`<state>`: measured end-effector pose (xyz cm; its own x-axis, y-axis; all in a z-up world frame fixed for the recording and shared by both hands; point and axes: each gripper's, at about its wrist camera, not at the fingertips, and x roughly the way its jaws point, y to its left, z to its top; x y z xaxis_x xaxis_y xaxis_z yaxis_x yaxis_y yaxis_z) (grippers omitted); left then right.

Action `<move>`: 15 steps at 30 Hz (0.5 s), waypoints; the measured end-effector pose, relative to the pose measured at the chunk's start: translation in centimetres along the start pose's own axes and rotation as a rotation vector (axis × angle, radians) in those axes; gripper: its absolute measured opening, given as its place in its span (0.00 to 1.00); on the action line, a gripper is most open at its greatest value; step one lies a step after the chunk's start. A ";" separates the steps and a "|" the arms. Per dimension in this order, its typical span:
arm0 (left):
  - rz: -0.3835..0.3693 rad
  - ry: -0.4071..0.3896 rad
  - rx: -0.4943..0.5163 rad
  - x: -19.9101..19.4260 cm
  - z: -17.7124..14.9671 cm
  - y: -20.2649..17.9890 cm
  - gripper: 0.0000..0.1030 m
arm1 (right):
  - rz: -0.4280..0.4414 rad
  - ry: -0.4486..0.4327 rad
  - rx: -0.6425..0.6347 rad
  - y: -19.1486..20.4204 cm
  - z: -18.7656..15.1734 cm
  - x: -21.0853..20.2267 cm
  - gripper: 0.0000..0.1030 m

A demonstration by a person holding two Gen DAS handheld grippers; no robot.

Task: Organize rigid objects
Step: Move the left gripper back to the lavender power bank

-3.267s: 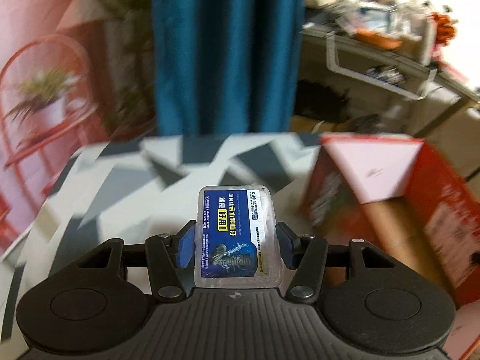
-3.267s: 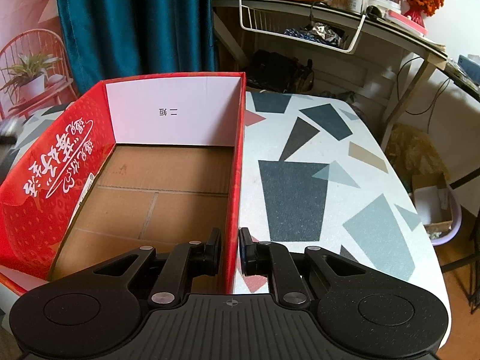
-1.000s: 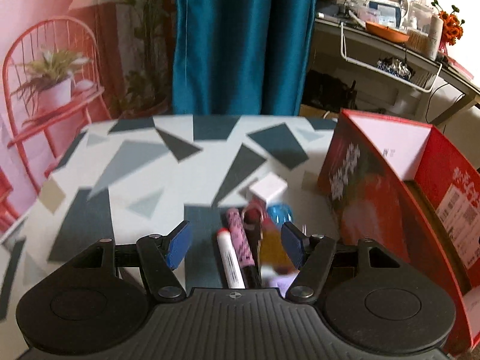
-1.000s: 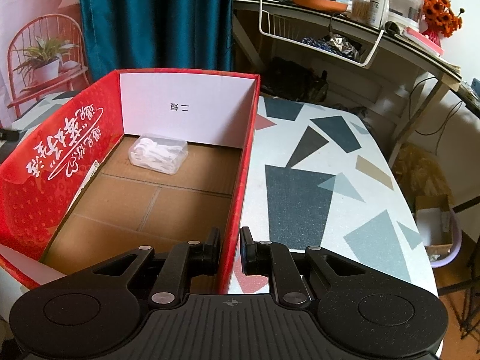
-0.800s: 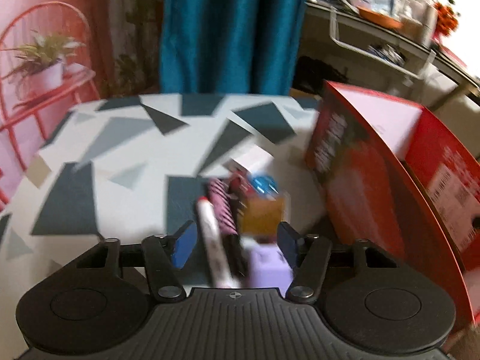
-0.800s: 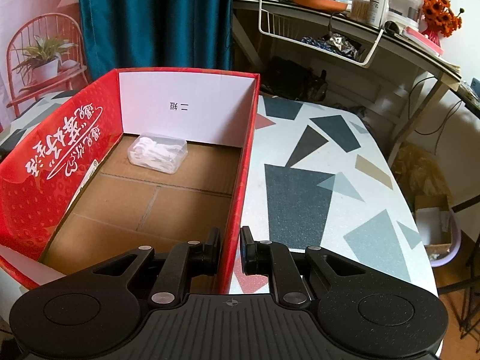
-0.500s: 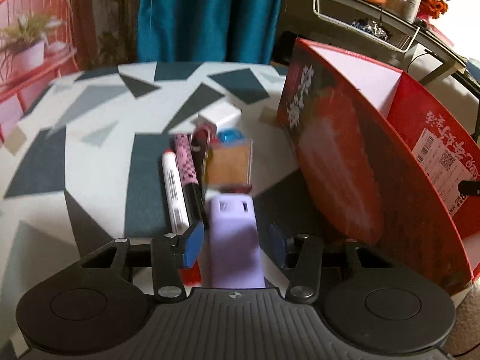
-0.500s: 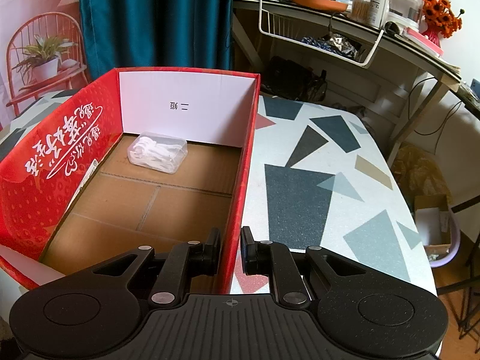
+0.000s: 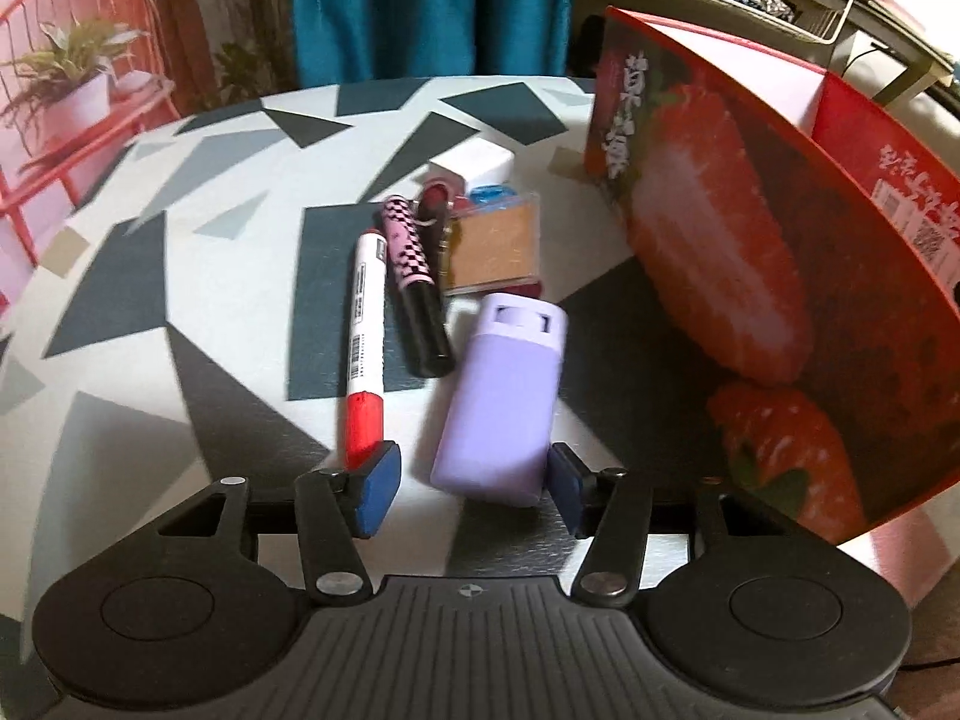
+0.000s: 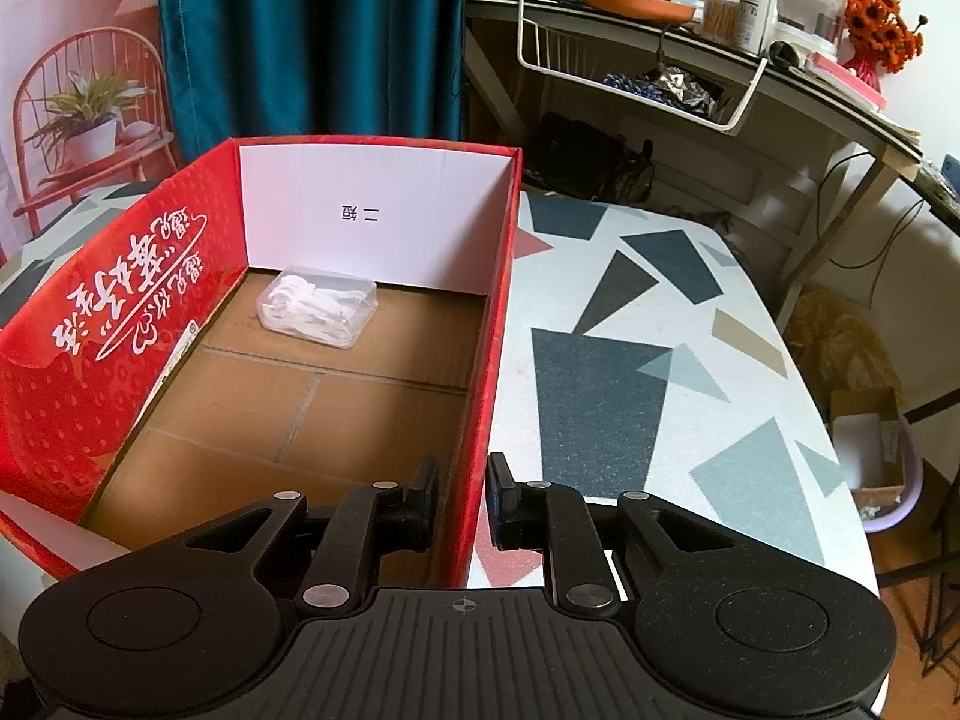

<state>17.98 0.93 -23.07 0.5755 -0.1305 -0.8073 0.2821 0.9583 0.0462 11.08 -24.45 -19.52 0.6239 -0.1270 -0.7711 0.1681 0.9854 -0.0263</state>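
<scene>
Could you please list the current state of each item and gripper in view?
left gripper: open, jaws just widening, straddling the purple case
purple case: flat on the table, not gripped
red-capped marker: capped, lying flat
pink checkered tube: lying flat beside the marker
red box: open-topped, upright
clear plastic case: closed, in the box's far corner
right gripper: jaws closed on the box's wall

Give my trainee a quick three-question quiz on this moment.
1. True or false: the box is empty.
2. Which lies between the left hand-held gripper's fingers: A) marker, B) purple case, C) white block?
3. What do the right hand-held gripper's fingers straddle?

Key: 1. False; a clear case lies inside. 2. B. 3. The box's right wall.
</scene>
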 end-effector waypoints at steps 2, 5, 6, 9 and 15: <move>0.031 -0.001 -0.004 -0.1 0.1 0.3 0.57 | 0.001 0.000 0.001 0.0 0.0 0.0 0.17; 0.076 0.000 -0.034 0.1 0.3 1.2 0.62 | 0.003 -0.002 0.004 0.1 0.0 0.0 0.17; 0.088 0.000 -0.046 0.1 0.4 1.5 0.62 | 0.003 -0.002 0.004 0.1 0.0 0.0 0.17; 0.131 -0.001 -0.085 0.4 0.8 2.3 0.62 | 0.004 -0.003 0.005 0.1 0.0 0.0 0.17; 0.154 -0.026 -0.178 0.4 1.5 3.8 0.64 | 0.004 -0.002 0.006 0.1 0.0 0.0 0.18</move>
<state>20.38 4.17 -22.32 0.6217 0.0169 -0.7831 0.0508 0.9968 0.0618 11.08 -24.32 -19.55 0.6264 -0.1234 -0.7697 0.1703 0.9852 -0.0194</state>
